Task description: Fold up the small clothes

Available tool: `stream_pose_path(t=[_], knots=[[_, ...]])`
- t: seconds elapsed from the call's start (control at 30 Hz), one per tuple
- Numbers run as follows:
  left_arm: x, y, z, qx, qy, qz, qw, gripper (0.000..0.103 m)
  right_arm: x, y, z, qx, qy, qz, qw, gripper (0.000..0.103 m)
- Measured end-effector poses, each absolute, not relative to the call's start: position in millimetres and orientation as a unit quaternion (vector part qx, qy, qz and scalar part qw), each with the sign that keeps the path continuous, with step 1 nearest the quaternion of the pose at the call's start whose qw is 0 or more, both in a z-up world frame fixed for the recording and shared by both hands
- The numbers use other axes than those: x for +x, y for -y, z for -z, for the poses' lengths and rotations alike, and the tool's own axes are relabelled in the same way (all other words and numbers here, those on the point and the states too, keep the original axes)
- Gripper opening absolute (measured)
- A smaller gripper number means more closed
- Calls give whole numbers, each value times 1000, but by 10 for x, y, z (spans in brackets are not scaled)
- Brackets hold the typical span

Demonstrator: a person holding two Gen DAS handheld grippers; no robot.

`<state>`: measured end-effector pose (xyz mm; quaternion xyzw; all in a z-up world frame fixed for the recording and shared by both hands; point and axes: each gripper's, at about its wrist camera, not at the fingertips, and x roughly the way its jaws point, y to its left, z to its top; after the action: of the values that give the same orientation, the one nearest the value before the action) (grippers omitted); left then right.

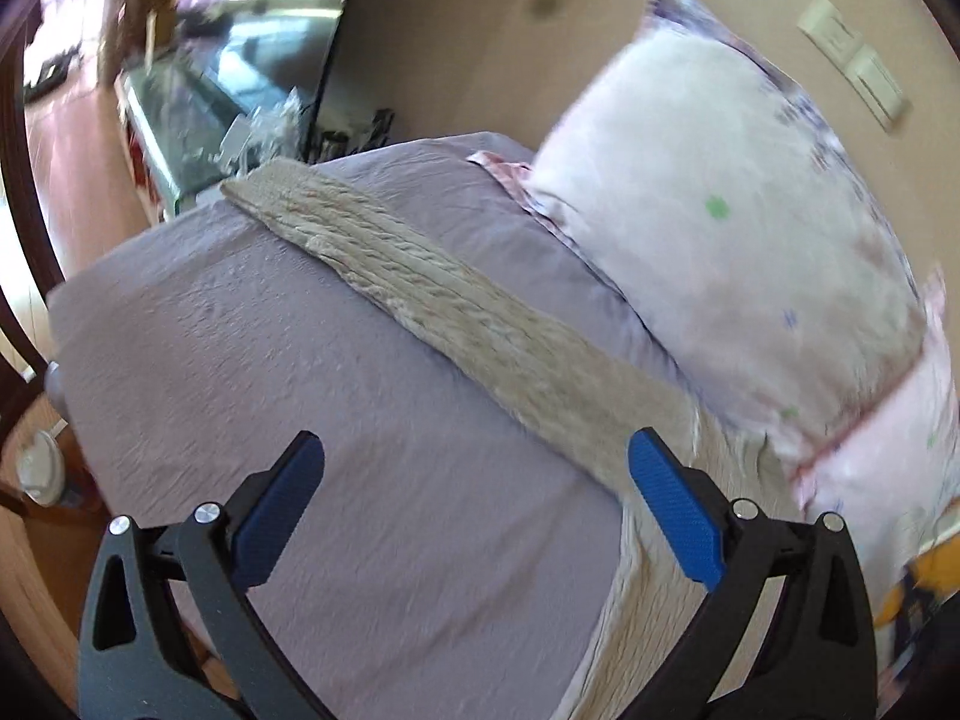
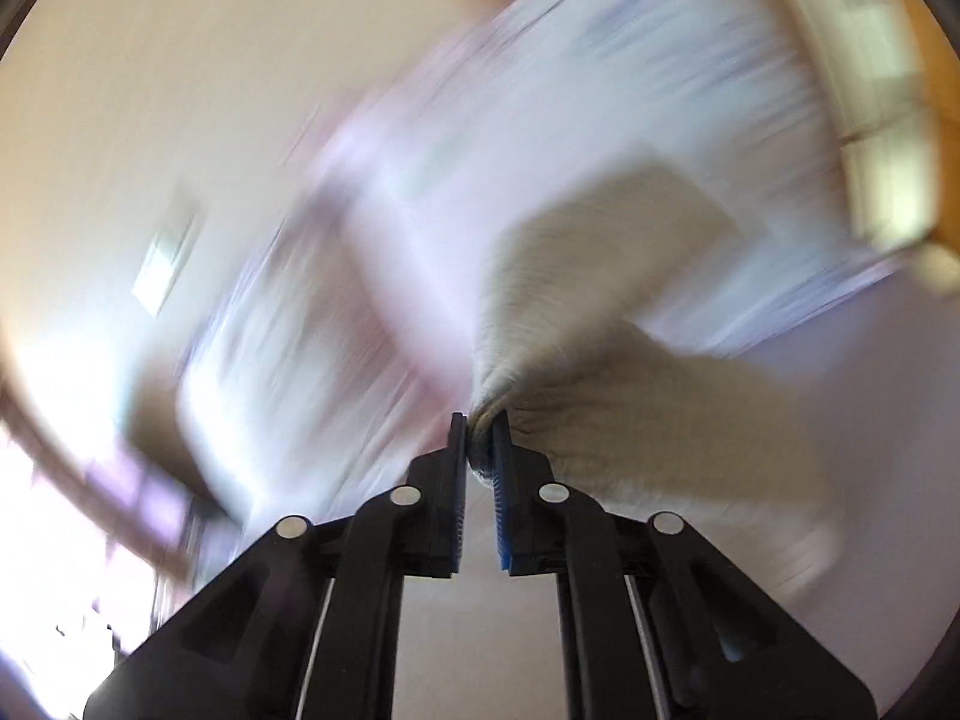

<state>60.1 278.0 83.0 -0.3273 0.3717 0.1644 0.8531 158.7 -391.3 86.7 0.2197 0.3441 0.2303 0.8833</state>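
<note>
Knitwear (image 1: 444, 306), beige and ribbed, lies stretched in a long strip across the bed (image 1: 300, 420), running from the far left corner toward the near right edge, where it broadens and hangs over the side. It passes just beside the pillow (image 1: 738, 252), a pale floral one leaning at the bed's right edge by the wall. The sheet on the bed is lilac and wrinkled.

The left gripper (image 1: 477, 480) hovers above the near part of the bed with its blue-padded jaws spread wide and nothing between them; its right finger sits over the knit's edge.

The right gripper (image 2: 479, 450) is pinched tight on a gathered bunch of the knitwear (image 2: 600, 312), the cloth fanning away from its tips. That view is heavily blurred.

Wall switches (image 1: 852, 60) show behind the pillow. No brand, label or writing can be read anywhere.
</note>
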Motion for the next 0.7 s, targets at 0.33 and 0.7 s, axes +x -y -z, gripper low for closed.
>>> stream_pose_path(t=[0.33, 0.7], knots=[[1118, -3919, -285, -478, -355, -188, 781, 76, 1283, 3239, -257, 189, -474, -210, 834, 65], [1291, -4707, 12, -572, -312, -205, 731, 39, 1151, 2966, -202, 162, -499, -189, 830, 69]])
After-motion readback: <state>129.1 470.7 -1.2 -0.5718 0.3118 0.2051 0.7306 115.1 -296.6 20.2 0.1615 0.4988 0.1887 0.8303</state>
